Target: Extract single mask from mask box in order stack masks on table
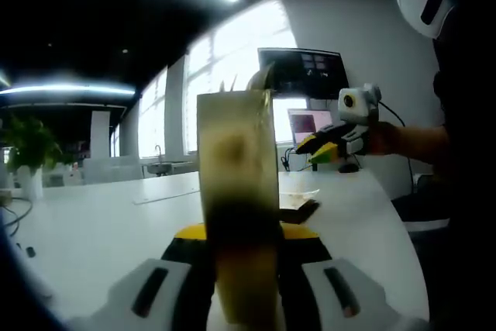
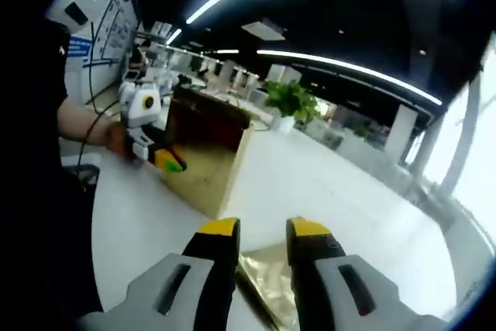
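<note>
The mask box [image 1: 236,191], tan cardboard, stands upright between the jaws of my left gripper [image 1: 240,239], which is shut on it. In the right gripper view the same box [image 2: 209,156] shows its open brown inside, held above the white table [image 2: 310,184] by my left gripper [image 2: 159,156]. My right gripper [image 2: 265,230] hovers open, nothing between its yellow tips. Under it a gold foil mask pack [image 2: 271,284] lies flat on the table. In the left gripper view the right gripper [image 1: 322,145] hangs above that flat pack [image 1: 298,203].
A dark monitor [image 1: 302,71] and a laptop [image 1: 310,123] stand at the table's far end. A potted plant [image 2: 291,98] sits farther along the table. A person's arm [image 1: 411,141] holds the right gripper. The white table [image 1: 101,222] stretches away to the left.
</note>
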{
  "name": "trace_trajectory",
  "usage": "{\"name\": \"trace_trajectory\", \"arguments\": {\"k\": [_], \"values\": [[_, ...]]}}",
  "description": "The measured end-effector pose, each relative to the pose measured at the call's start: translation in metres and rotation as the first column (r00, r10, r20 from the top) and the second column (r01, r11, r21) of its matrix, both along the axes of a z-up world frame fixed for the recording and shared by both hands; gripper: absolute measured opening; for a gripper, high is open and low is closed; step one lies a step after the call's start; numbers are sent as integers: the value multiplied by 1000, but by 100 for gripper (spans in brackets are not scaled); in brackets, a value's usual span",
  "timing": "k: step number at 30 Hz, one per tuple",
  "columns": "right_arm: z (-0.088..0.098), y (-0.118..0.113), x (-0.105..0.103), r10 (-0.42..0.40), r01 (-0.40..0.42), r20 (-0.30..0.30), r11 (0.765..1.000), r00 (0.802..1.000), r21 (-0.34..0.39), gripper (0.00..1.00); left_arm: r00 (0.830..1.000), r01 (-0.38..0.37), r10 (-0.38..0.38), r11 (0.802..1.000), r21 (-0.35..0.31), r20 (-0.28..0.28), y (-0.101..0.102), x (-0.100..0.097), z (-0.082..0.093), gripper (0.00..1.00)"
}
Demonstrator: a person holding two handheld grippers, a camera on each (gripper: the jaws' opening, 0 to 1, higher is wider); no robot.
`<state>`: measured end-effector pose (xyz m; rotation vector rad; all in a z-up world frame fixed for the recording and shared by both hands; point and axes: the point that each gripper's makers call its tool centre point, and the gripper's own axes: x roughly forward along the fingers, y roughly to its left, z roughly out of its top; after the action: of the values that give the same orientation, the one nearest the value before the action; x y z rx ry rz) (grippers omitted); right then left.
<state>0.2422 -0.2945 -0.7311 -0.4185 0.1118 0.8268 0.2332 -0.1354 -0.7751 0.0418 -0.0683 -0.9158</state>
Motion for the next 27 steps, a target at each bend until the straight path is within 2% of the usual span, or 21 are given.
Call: {"name": "trace_trajectory", "arguments": {"k": [6, 12, 14, 20, 25, 27], "values": [[9, 1, 1, 4, -4, 7, 999, 1000, 42, 23, 1000, -2, 2, 1000, 1, 0, 0, 0, 0, 33], [21, -4, 8, -36, 33, 21, 993, 999, 110, 23, 1000, -1, 1, 1000, -1, -4, 0, 1, 0, 32], [22, -6, 9, -45, 43, 17, 990, 999, 135, 23, 999, 7, -9, 999, -35, -42, 1, 1, 0, 31], [19, -5, 8, -54, 52, 7, 988, 999, 145, 23, 997, 2, -6, 998, -59, -71, 3, 2, 1, 30], [20, -8, 8, -63, 65, -14, 978, 998, 196, 23, 990, -14, -2, 993, -117, -138, 9, 7, 2, 30], [20, -9, 8, -69, 71, -18, 976, 997, 207, 23, 990, -16, -2, 992, -122, -143, 10, 7, 2, 30]]}}
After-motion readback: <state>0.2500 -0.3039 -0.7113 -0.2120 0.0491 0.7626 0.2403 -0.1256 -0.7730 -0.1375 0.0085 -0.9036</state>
